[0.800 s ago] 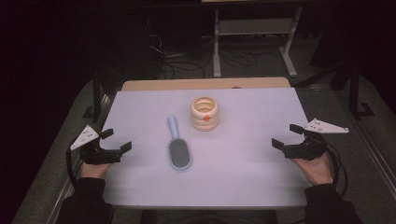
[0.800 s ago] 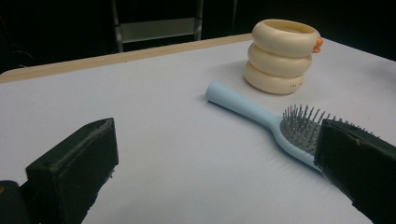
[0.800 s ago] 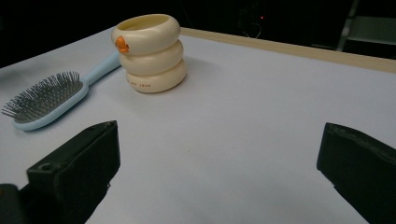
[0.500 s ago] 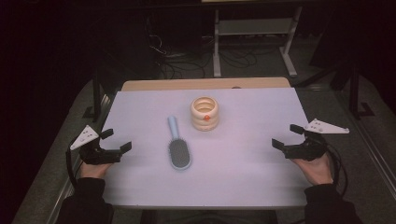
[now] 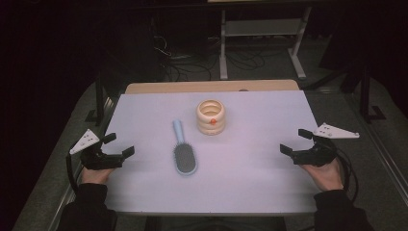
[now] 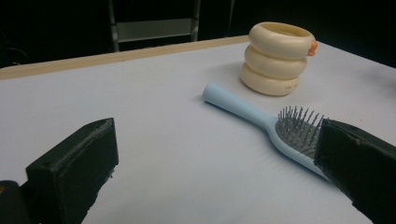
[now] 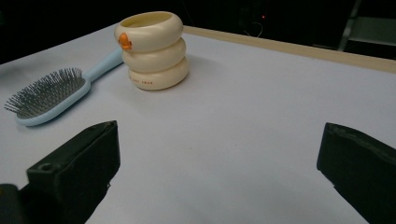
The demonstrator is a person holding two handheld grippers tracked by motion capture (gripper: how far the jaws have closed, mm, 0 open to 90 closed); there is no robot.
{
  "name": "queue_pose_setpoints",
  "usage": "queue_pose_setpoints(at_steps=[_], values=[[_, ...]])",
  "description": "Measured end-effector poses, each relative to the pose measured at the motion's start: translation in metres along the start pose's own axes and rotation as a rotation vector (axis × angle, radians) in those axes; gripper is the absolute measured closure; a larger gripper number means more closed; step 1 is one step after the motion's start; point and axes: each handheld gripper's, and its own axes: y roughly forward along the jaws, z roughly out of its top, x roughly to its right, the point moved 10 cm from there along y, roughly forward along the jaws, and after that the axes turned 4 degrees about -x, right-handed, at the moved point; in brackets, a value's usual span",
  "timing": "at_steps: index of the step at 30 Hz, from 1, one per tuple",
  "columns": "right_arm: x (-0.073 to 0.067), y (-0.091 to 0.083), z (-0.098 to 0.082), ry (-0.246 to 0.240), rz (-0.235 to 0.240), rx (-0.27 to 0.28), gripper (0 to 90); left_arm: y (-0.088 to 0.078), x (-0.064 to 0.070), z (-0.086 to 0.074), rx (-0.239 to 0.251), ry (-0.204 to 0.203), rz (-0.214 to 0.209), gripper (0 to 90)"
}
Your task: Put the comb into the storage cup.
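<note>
Two tongs, L (image 5: 114, 147) & R (image 5: 297, 141), sit parked at opposite edges of the bench (image 5: 144, 110), jaws wide apart and holding nothing; we see no shift vs. moments ago, so work hasn't begun. Pale-blue hairbrush (image 5: 183, 150) lies bristles up mid-bench, handle pointing away, just beside a cream ringed pot (image 5: 210, 117) w/ orange dot.

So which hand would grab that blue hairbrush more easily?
Probably the left. The hairbrush lies left of the table's middle, nearer the open left gripper, bristles up. The right gripper sits farther away, with the cream ringed cup closer to its side.
</note>
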Motion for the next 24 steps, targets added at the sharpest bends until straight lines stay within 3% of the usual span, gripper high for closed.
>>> queue_pose_setpoints(at_steps=[8,13,24], values=[[-0.001,0.001,-0.001,-0.007,0.001,-0.006,0.0,-0.002,-0.001,0.004,-0.007,-0.01,-0.005,0.0],[-0.002,0.001,-0.002,-0.019,-0.002,-0.017,0.0,0.0,0.0,0.014,-0.036,0.028,-0.006,0.0],[-0.002,-0.001,-0.001,-0.013,-0.004,-0.006,0.0,-0.002,0.003,0.033,-0.038,0.065,-0.018,0.0]])
